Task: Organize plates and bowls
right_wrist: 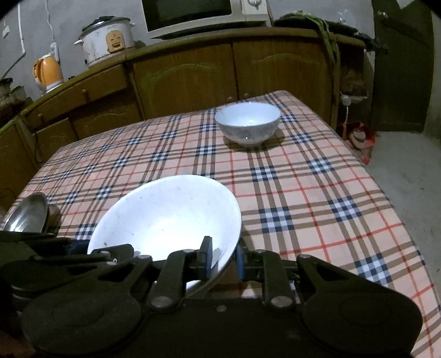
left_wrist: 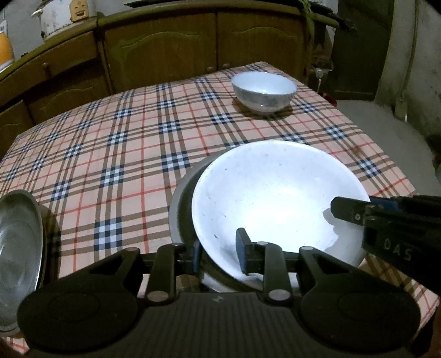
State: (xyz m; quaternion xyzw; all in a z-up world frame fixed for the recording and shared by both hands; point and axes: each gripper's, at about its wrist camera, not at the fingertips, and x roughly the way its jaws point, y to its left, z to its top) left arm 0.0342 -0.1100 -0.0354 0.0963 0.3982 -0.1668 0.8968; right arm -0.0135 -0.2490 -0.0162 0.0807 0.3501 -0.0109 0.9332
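Observation:
A large white bowl [left_wrist: 275, 198] [right_wrist: 168, 214] hangs tilted over the checked tablecloth, held from two sides. My left gripper [left_wrist: 219, 242] straddles its near rim, one pad inside and one outside, shut on it. A grey dish rim [left_wrist: 179, 203] shows just under the bowl's left side. My right gripper [right_wrist: 223, 247] is shut on the opposite rim, and in the left wrist view it reaches in from the right [left_wrist: 341, 212]. A small white bowl [left_wrist: 263, 92] [right_wrist: 246, 124] stands upright near the table's far edge. A steel plate [left_wrist: 19, 247] [right_wrist: 27, 212] sits at the near left.
The checked table [left_wrist: 110, 154] [right_wrist: 317, 206] ends at the right, with bare floor [right_wrist: 408, 170] beyond. Wooden cabinets [right_wrist: 193, 79] run along the back and carry a rice cooker [right_wrist: 106, 40], an orange kettle [right_wrist: 48, 71] and a microwave [right_wrist: 193, 13].

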